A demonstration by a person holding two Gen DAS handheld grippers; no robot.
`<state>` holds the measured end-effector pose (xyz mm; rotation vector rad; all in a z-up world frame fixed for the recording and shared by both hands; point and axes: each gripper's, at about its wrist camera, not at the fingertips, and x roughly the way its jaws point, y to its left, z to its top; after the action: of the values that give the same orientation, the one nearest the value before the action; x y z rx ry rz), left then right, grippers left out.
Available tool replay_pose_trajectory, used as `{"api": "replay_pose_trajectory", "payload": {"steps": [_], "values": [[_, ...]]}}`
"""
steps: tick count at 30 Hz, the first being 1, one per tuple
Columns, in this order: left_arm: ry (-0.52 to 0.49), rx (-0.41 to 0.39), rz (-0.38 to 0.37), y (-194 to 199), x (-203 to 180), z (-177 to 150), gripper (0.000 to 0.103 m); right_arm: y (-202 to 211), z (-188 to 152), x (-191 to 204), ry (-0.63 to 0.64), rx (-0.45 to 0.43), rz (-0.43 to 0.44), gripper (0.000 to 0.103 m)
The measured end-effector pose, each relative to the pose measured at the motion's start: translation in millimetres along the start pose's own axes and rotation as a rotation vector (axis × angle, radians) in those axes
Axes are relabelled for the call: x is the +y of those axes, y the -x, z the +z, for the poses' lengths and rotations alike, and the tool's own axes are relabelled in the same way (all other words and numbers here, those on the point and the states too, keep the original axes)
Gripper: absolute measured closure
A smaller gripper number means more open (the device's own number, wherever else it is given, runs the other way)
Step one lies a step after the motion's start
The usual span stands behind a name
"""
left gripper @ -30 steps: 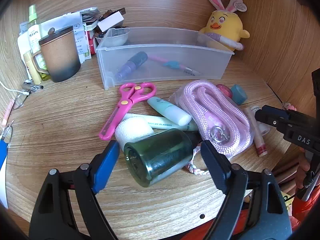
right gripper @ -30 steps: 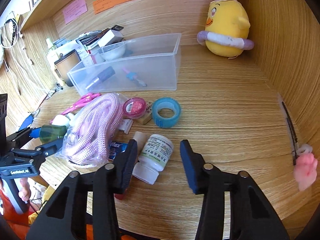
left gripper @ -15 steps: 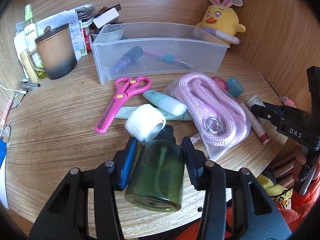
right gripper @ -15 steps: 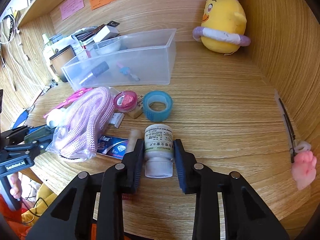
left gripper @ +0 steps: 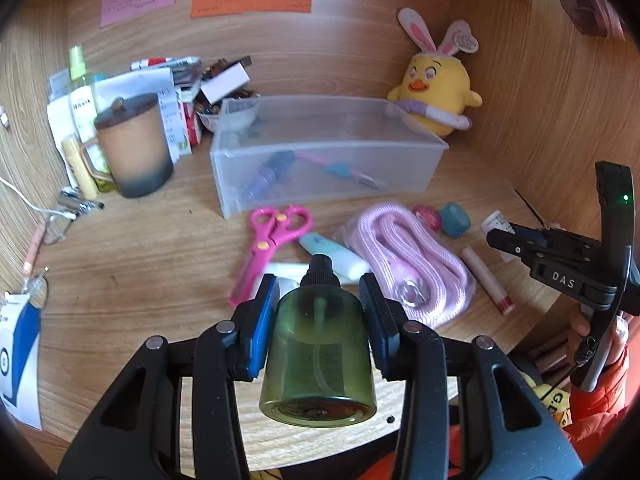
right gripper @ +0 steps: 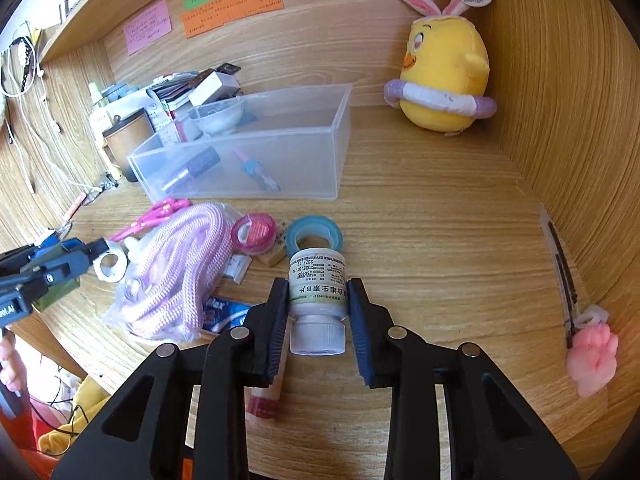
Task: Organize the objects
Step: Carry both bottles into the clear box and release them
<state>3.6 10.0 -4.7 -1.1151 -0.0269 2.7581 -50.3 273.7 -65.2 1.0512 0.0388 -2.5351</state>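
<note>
My left gripper (left gripper: 319,294) is shut on a green pump bottle (left gripper: 319,354) and holds it above the desk, its black cap pointing away. My right gripper (right gripper: 318,294) is shut on a white pill bottle (right gripper: 318,300), its cap toward the camera, held just above the desk. A clear plastic bin (left gripper: 320,152) (right gripper: 256,156) stands at the back with a purple tube and a pen inside. Pink scissors (left gripper: 276,240), a bagged pink rope (left gripper: 404,256) (right gripper: 176,264), a pale tube (left gripper: 336,254) and tape rolls (right gripper: 316,234) lie in front of it.
A brown lidded mug (left gripper: 134,146) and a pile of papers and boxes stand at the back left. A yellow chick plush (right gripper: 444,76) sits at the back right corner. Wooden walls close the back and right. A lip balm stick (left gripper: 486,280) lies near the desk's front edge.
Both grippers closed on their bottles and lifted them. The green bottle rose off the desk and turned cap-away; the pill bottle rose a little toward the blue tape.
</note>
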Motion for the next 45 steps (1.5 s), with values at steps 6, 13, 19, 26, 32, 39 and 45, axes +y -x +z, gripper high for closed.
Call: {"api": "replay_pose_trajectory", "payload": {"steps": [6,13,19,26,32,39,45], "values": [[0.013,-0.055,0.020,4.5,9.9,22.0,0.062,3.3,16.2,4.4,0.022,-0.038,0.010,0.076],[0.021,-0.108,0.040,0.7,23.2,54.2,0.062,3.4,44.2,10.9,0.051,-0.081,0.027,0.076],[0.017,-0.121,0.052,-12.5,30.6,82.1,0.062,3.6,78.6,14.7,0.067,-0.125,0.055,0.076],[0.013,-0.109,0.058,-36.6,37.1,109.0,0.062,-5.7,115.8,25.6,0.112,-0.152,0.061,0.076],[0.021,-0.058,0.036,-65.8,43.5,127.7,0.062,-32.0,138.8,35.7,0.152,-0.121,0.054,0.076],[0.002,0.033,-0.032,-102.4,39.9,139.1,0.062,-75.1,149.2,41.0,0.186,-0.027,0.038,0.076],[-0.038,0.093,-0.061,-124.5,28.2,141.8,0.062,-104.8,149.4,36.6,0.179,0.053,0.059,0.076]]}}
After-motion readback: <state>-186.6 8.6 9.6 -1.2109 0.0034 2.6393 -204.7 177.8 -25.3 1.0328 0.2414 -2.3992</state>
